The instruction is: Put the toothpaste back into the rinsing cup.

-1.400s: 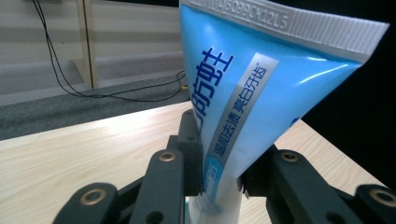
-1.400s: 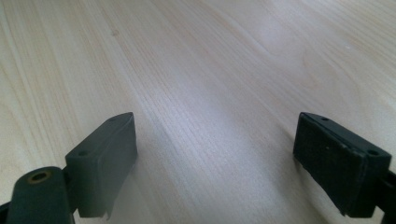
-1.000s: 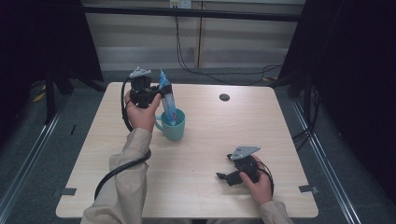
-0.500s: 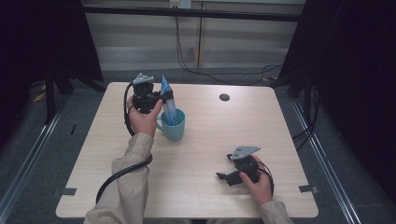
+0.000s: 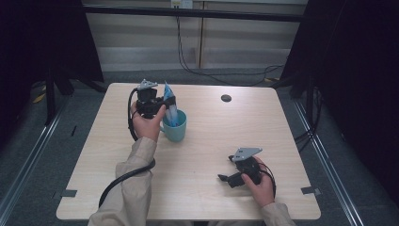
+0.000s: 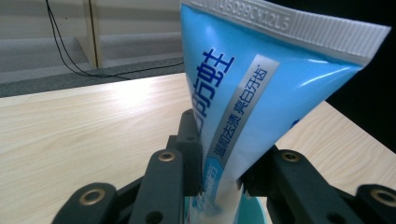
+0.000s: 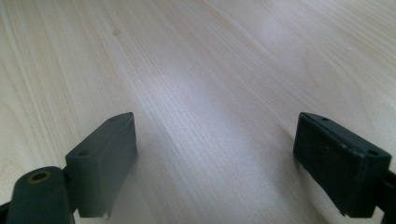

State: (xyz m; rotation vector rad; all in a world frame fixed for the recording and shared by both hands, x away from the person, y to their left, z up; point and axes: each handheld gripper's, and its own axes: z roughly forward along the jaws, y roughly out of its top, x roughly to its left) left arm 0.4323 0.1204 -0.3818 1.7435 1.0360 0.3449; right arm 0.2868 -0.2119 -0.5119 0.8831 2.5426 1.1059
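A blue toothpaste tube (image 5: 170,104) stands upright, crimped end up, with its lower end inside a teal mug (image 5: 176,131) on the table's left half. My left gripper (image 5: 165,103) is shut on the tube just above the mug's rim. In the left gripper view the two black jaws pinch the tube (image 6: 243,98) from both sides, and the mug's rim (image 6: 254,212) shows below them. My right gripper (image 5: 225,178) rests near the table's front right, held by a hand. Its jaws stand wide apart in the right gripper view, with only bare wood between the pads (image 7: 105,158).
The light wooden table (image 5: 207,141) has a small dark round hole or cap (image 5: 226,98) near its far edge. Black cables trail from both grippers. Dark curtains stand at both sides and grey floor surrounds the table.
My left gripper has sunk a little with the tube, whose lower end now sits deeper in the mug. The right gripper has stayed where it was.
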